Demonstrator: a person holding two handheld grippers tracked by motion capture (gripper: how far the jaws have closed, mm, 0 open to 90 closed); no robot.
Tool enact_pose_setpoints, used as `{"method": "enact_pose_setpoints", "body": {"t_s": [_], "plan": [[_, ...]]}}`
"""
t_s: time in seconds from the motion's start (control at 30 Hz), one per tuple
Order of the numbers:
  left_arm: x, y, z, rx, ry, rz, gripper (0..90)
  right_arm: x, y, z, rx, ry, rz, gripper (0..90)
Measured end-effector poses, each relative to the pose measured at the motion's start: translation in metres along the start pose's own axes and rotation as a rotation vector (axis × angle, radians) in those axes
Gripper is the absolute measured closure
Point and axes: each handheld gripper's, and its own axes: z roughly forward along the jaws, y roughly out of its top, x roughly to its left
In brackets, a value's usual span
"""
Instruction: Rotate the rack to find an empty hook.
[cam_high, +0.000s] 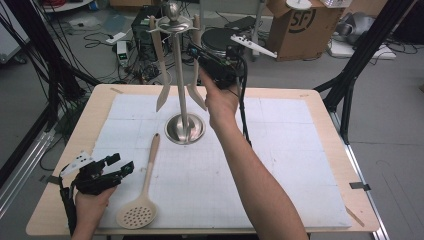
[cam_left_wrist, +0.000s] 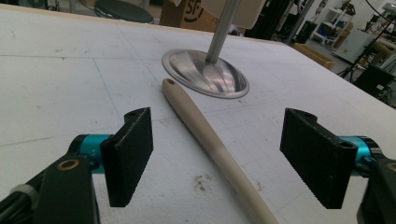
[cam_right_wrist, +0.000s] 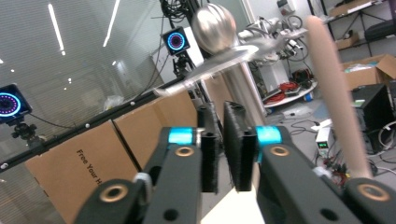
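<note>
A steel utensil stand (cam_high: 184, 127) rises from the far middle of the white mat, its ball top (cam_right_wrist: 214, 28) close ahead in the right gripper view. Two beige utensils hang from it, one on the left (cam_high: 161, 67) and one on the right (cam_high: 196, 75). My right gripper (cam_high: 195, 50) is held high beside the right utensil. Its jaws (cam_right_wrist: 220, 112) stand a narrow gap apart with nothing between them, and that utensil's beige handle (cam_right_wrist: 334, 93) is just outside them. A beige slotted spoon (cam_high: 142, 200) lies flat on the mat. My left gripper (cam_high: 121, 163) rests open at the front left, its jaws astride the spoon's handle (cam_left_wrist: 205, 130) without touching it.
The white mat (cam_high: 280, 165) covers most of the wooden table (cam_high: 325, 100). Behind the table are a cardboard box (cam_high: 305, 25), a black stool (cam_high: 220, 37), cables and black frame legs (cam_high: 350, 75). More cardboard (cam_right_wrist: 93, 154) lies beyond the right gripper.
</note>
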Motion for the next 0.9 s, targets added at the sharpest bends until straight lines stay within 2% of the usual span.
{"method": "enact_pose_setpoints", "body": {"t_s": [0.07, 0.2, 0.37, 0.5, 0.57, 0.67, 0.73, 0.9], "plan": [[-0.001, 0.0, 0.001, 0.0, 0.001, 0.006, 26.1, -0.004, -0.002, -0.006, 0.006, 0.004, 0.007, 81.7], [-0.002, 0.0, 0.002, 0.008, 0.0, 0.009, 26.1, -0.011, -0.005, -0.02, 0.008, 0.002, 0.03, 72.0], [-0.002, 0.0, 0.003, 0.009, 0.0, 0.011, 26.1, -0.019, -0.008, -0.033, 0.013, 0.015, 0.023, 67.0], [-0.002, 0.0, 0.005, 0.016, -0.007, 0.012, 26.1, -0.021, -0.011, -0.043, 0.029, 0.039, 0.009, 57.8], [-0.004, 0.0, 0.006, 0.017, -0.012, 0.011, 26.1, -0.021, -0.012, -0.048, 0.039, 0.022, -0.004, 52.5], [-0.006, 0.001, 0.007, 0.021, -0.019, 0.019, 26.1, -0.023, -0.013, -0.056, 0.03, 0.054, -0.008, 52.9], [-0.006, 0.001, 0.008, 0.022, -0.019, 0.023, 26.1, -0.025, -0.014, -0.06, 0.026, 0.059, -0.01, 49.1], [-0.007, 0.001, 0.01, 0.025, -0.019, 0.02, 26.1, -0.029, -0.018, -0.073, 0.033, 0.034, -0.021, 41.1]]}}
